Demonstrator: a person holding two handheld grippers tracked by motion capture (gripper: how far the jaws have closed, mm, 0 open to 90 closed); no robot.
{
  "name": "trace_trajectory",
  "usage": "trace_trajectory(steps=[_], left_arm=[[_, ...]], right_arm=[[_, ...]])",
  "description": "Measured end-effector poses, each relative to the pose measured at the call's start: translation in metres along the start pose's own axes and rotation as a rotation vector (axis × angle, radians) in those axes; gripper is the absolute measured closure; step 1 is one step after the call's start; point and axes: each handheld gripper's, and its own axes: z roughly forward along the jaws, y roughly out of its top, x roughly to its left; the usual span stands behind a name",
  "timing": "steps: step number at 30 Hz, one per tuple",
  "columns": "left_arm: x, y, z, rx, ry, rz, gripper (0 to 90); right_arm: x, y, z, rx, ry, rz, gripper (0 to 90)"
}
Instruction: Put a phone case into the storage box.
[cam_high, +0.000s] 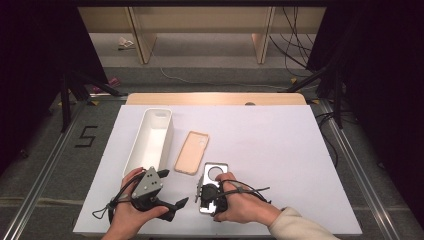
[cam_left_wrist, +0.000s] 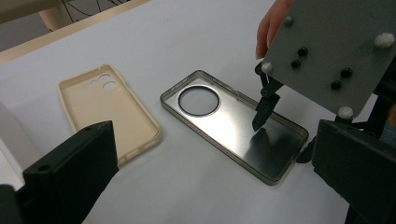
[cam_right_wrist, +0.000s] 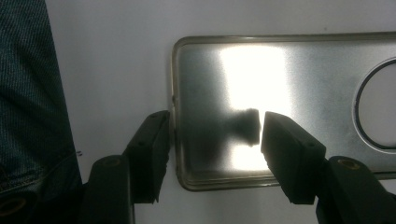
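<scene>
A silver-grey phone case (cam_high: 216, 171) with a round camera hole lies inside up near the table's front edge. My right gripper (cam_right_wrist: 215, 135) points down at its near short end. One jaw stands just outside the rim and the other over the shiny inside (cam_right_wrist: 233, 79), with neither pad pressing. In the left gripper view the same case (cam_left_wrist: 224, 126) has the right gripper (cam_left_wrist: 280, 135) over its near end. A beige phone case (cam_high: 191, 152) lies inside up just left of it. My left gripper (cam_high: 174, 187) rests open left of both, holding nothing.
A long white bin (cam_high: 152, 137) stands at the table's left, beside the beige case (cam_left_wrist: 105, 109). The white table top (cam_high: 270, 145) stretches bare to the right. A denim-clad leg (cam_right_wrist: 28, 93) fills the left side of the right gripper view.
</scene>
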Motion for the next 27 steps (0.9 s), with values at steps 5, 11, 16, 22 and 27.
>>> trace_trajectory(steps=[5, 11, 16, 22, 27], left_arm=[[-0.0001, -0.0002, 0.0, 0.0, 0.001, 0.002, 0.0], [-0.0002, -0.0001, 0.0, 0.004, 0.003, 0.004, 0.0], [-0.0001, -0.0002, -0.0001, 0.005, 0.003, 0.004, 0.0], [0.0, -0.0003, -0.0001, 0.005, 0.002, 0.004, 0.0], [-0.0003, -0.0003, -0.0001, 0.004, 0.002, 0.004, 0.0]], right_arm=[[0.0015, 0.0006, 0.0022, 0.01, -0.004, -0.021, 47.4], [0.0025, 0.0013, 0.0019, 0.014, 0.0, -0.029, 53.5], [0.0042, 0.0024, 0.0016, 0.018, 0.015, -0.038, 59.8], [0.0067, 0.0032, 0.0019, 0.015, 0.022, -0.054, 67.6], [0.0079, 0.0037, 0.0009, 0.022, 0.031, -0.054, 72.5]])
